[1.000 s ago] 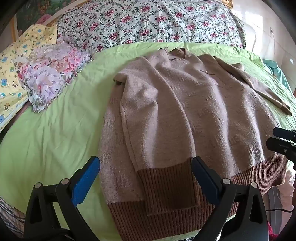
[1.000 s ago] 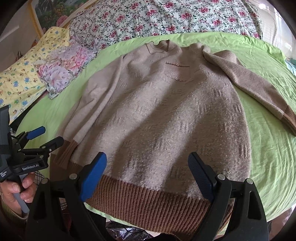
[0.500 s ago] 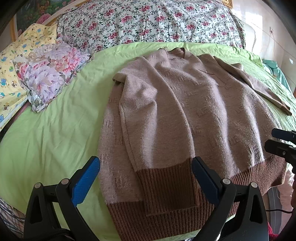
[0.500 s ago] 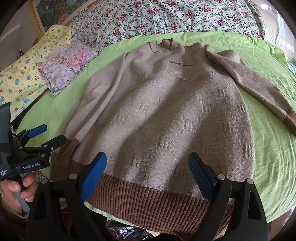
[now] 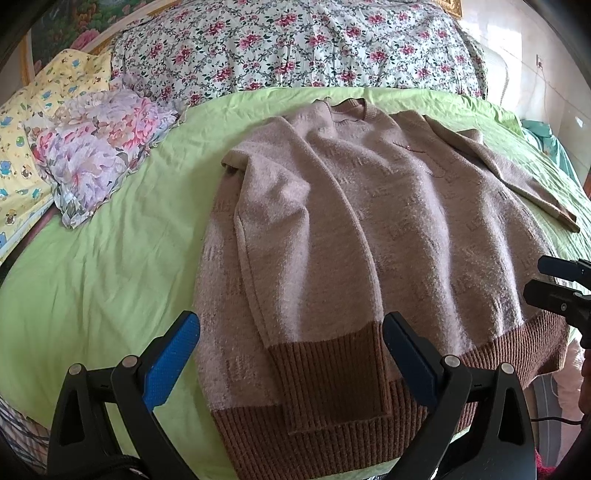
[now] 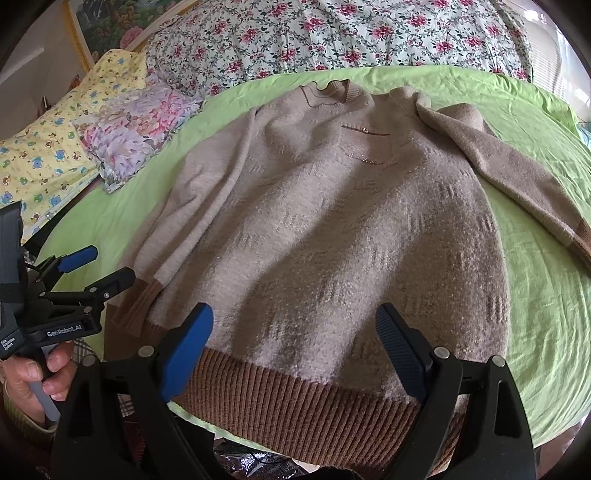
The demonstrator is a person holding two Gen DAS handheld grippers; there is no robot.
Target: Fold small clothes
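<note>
A beige knit sweater [image 6: 332,229] with a dark brown ribbed hem lies face up on the bed's green sheet [image 5: 96,266], neckline toward the headboard and hem at the near edge of the mattress. One sleeve [image 5: 314,277] is folded in over the body, running down the front so that its brown cuff [image 5: 328,373] rests on the hem band. The other sleeve [image 6: 517,177] stretches out sideways across the sheet, its cuff well apart from the body. A small chest pocket [image 6: 365,144] with a brown trim sits just below the collar.

The left tongs [image 5: 291,358] hang just above the folded cuff, their blue-padded fingers [image 5: 170,362] spread wide and gripping nothing. The right tongs [image 6: 295,347] hover over the hem band nearer the outstretched sleeve, likewise spread apart and empty. In the right wrist view the person's left hand [image 6: 33,376] is wrapped around the handle of the left tool.

At the head of the bed a rose-print quilt [image 6: 332,33] is bunched up, with a pastel floral pillow [image 5: 92,155] and a yellow cartoon-print pillow [image 6: 48,155] beside it.
</note>
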